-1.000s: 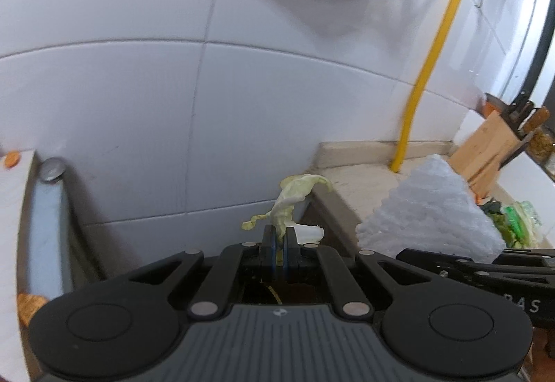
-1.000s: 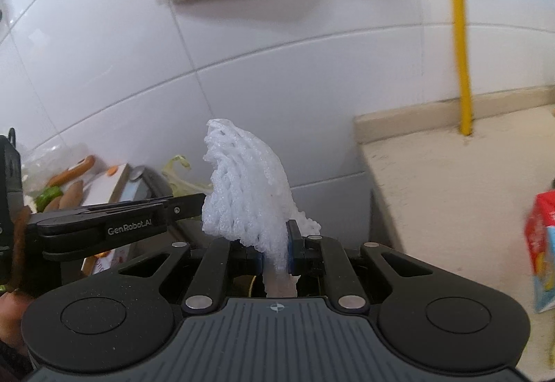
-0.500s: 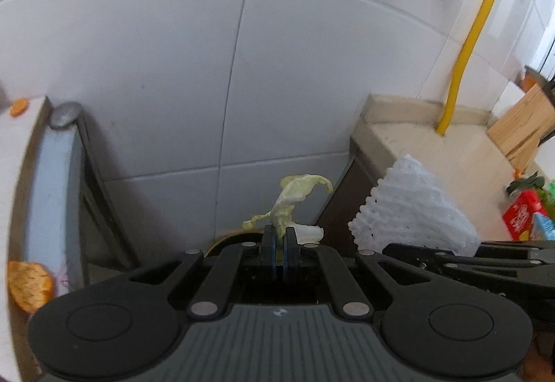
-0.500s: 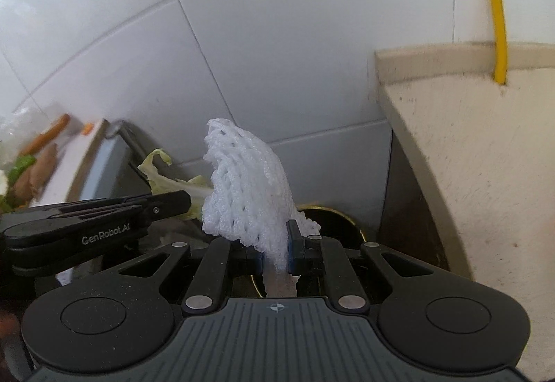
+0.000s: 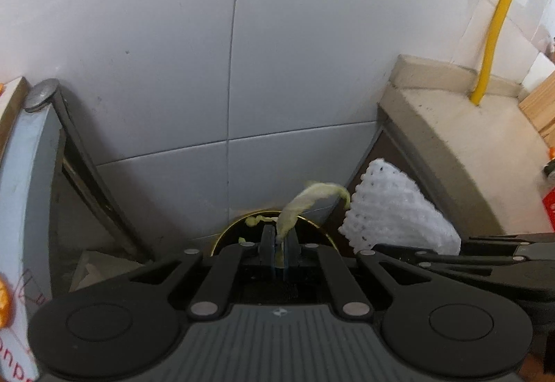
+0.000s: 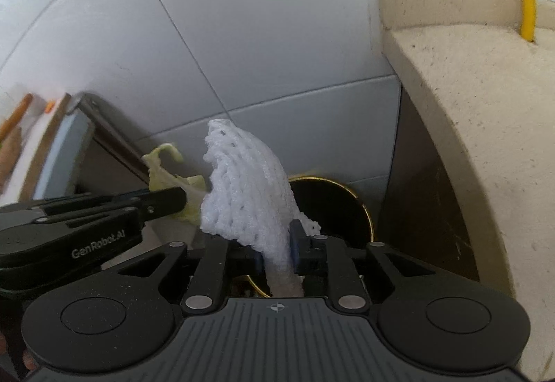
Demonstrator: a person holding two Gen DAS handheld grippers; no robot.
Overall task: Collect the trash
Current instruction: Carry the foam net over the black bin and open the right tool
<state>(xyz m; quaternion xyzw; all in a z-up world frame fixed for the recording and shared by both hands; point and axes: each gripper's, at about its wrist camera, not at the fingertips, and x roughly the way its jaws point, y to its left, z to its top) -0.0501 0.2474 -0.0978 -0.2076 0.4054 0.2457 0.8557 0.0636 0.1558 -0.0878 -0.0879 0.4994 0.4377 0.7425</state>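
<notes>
My left gripper (image 5: 279, 236) is shut on a limp pale-green leaf scrap (image 5: 305, 198) that curls up and to the right. A white foam net (image 6: 246, 188) stands upright between the pads of my right gripper (image 6: 276, 243), whose jaws are opening while the pads still touch it. Both grippers point down, side by side, over a black round bin with a gold rim (image 6: 366, 212) on the floor by the wall. The same rim (image 5: 225, 236) shows just beyond the left fingers. In the right wrist view the left gripper (image 6: 166, 200) and leaf scrap (image 6: 163, 170) sit left of the net.
A beige stone counter (image 6: 468, 104) ends just right of the bin, with a yellow pipe (image 5: 496, 18) rising behind it. White wall tiles (image 5: 173, 52) stand straight ahead. A grey-blue panel and dark metal bar (image 5: 86, 174) border the gap on the left.
Both grippers have sunk and tipped downward into the gap between the counters, bringing the gold-rimmed bin into view. The right jaws stand slightly wider around the foam net.
</notes>
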